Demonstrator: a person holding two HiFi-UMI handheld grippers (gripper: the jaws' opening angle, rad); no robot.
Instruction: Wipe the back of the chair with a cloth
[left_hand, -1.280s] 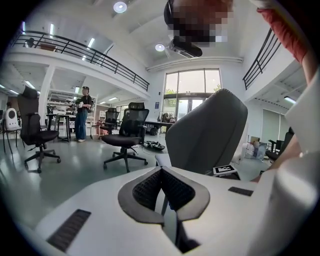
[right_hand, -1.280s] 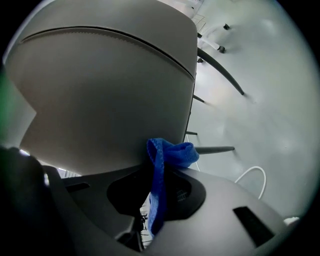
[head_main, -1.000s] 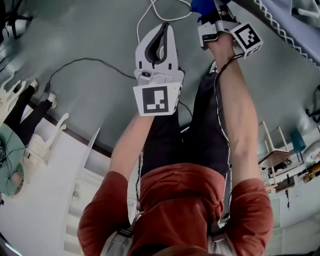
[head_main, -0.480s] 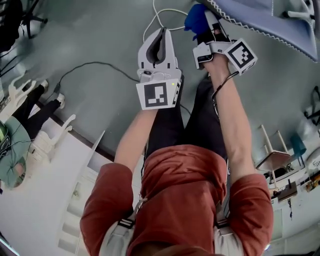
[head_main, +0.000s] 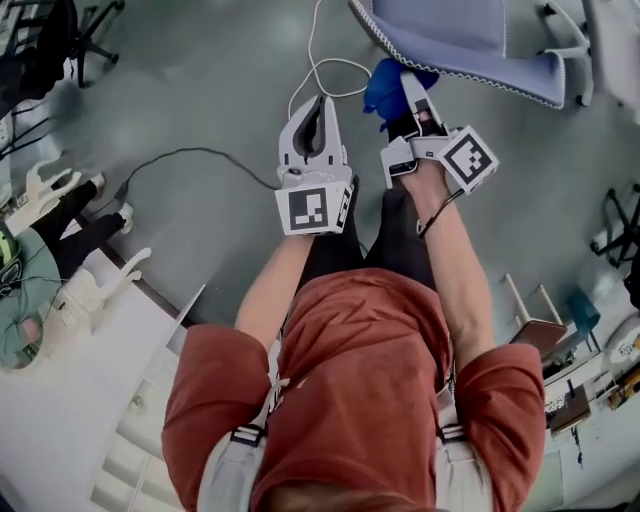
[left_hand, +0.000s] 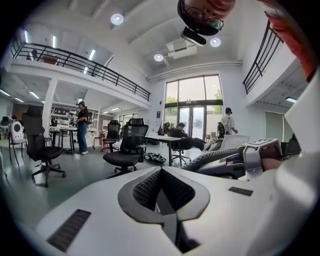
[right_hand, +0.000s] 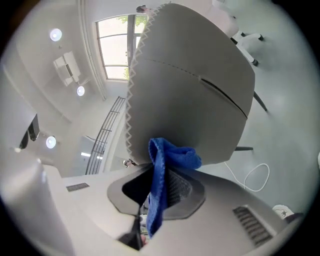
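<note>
Cloth (right_hand: 172, 152) clamped in right gripper (head_main: 404, 86), near chair back (right_hand: 190, 85) (left gripper (head_main: 318, 108) closed)

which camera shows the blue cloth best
The right gripper view: the blue cloth sits centre, pinched between the jaws, chair back behind it. The head view shows only a small blue bunch; the left gripper view shows none.

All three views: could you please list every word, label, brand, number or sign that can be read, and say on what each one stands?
No text can be read in any view.
Left gripper, white marker cube: black square pattern only, no letters.
Right gripper, white marker cube: the same.
Blue cloth and grey-blue fabric chair back: no label shows.
Office behind, left gripper view: any signs are too small to read.
</note>
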